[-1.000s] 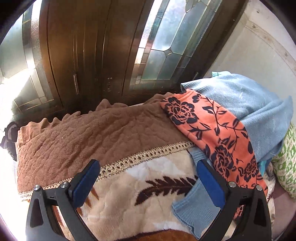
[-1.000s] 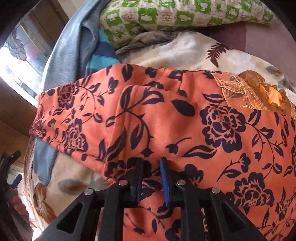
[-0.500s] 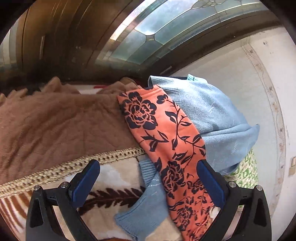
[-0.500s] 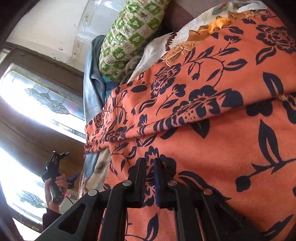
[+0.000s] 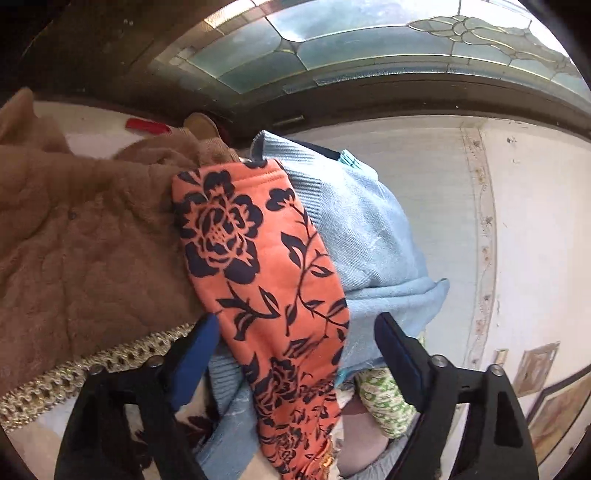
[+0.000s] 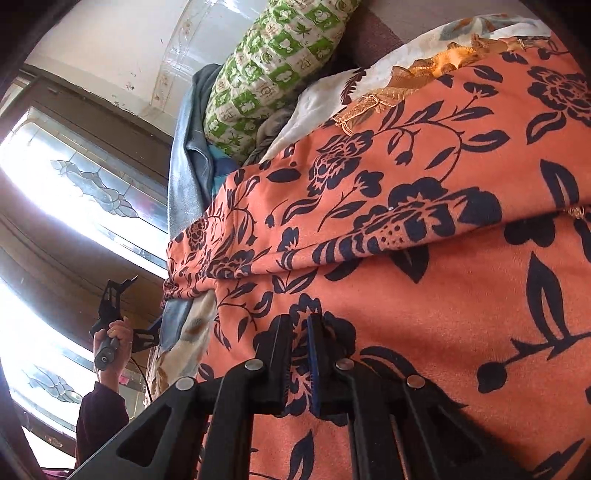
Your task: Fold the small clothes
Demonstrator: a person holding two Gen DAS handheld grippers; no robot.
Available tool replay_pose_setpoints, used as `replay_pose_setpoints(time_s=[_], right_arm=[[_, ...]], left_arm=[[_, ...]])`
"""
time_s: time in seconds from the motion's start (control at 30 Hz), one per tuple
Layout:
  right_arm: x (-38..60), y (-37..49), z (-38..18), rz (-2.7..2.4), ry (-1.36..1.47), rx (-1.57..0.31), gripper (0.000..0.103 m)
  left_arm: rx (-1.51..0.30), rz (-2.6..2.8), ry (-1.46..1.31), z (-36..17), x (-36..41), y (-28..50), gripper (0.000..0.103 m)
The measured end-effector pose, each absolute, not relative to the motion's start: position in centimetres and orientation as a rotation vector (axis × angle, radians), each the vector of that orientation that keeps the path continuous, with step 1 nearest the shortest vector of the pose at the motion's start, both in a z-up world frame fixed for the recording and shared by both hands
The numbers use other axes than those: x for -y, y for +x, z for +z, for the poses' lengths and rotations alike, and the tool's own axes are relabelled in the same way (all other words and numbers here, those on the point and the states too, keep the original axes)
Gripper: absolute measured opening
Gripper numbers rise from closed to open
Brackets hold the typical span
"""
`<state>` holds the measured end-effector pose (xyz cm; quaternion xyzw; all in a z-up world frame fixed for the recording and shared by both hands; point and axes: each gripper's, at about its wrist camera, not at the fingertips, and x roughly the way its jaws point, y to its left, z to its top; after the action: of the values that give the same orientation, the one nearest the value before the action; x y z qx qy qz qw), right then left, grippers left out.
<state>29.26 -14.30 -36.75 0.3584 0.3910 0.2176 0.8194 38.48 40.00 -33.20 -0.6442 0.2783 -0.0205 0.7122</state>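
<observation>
**Left tongs spread around the orange floral garment; right tongs clenched on its fabric**

Left wrist view. The left tongs (image 5: 295, 343) stand released, their blue-padded fingers (image 5: 397, 360) wide apart with nothing gripped. Between them runs a narrow leg or sleeve of the orange floral garment (image 5: 266, 280), reaching from the near edge of the view toward its hemmed end at the far side. This strip lies across a light blue knit garment (image 5: 369, 236), which shows on the right of it and again under it near the left finger. To the left sits a brown quilted blanket (image 5: 81, 236) with a gold braided trim (image 5: 96, 362). A green-and-white patterned pillow (image 5: 380, 398) peeks out near the right finger. Beyond the pile are a leaded glass window (image 5: 369, 33) and a pale wall (image 5: 535, 221).

Right wrist view. The right tongs (image 6: 299, 354) are clenched on a pinch of the orange floral garment (image 6: 424, 258), the fabric squeezed between the two nearly touching fingers. The garment fills most of the view, with one layer folded over another along a crease running left to right. At the far side lie the green-and-white patterned pillow (image 6: 269, 62), a cream blanket with leaf print (image 6: 332, 96), and the blue garment (image 6: 181, 162) at the left. Far left, the person's left hand (image 6: 110, 336) holds the other tool against the bright window.
</observation>
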Motion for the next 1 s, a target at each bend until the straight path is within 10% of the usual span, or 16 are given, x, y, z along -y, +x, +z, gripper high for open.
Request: replay_pose_setpoints(time_s=[0.13,0.67,0.83,1.0], right_arm=[[14.3,29.3,-36.8,0.464,0.768,-0.829,0.009],[14.4,29.3,-36.8,0.468,0.778,-0.825,0.009],[14.4,29.3,-37.0,0.472,0.787,-0.823,0.009],[14.4,29.3,-37.0,0.472,0.789,-0.823,0.009]], left_arm=[[-0.673,-0.041,-1.413,-33.8,-39.1,38.9,0.064],[-0.638,0.094,-1.458,-34.6,-41.6,40.6,0.064],[-0.622,0.090,-1.471,-35.3,-41.5,40.4,0.009],[-0.588,0.117,-1.302,-31.4,-40.0,39.9,0.007]])
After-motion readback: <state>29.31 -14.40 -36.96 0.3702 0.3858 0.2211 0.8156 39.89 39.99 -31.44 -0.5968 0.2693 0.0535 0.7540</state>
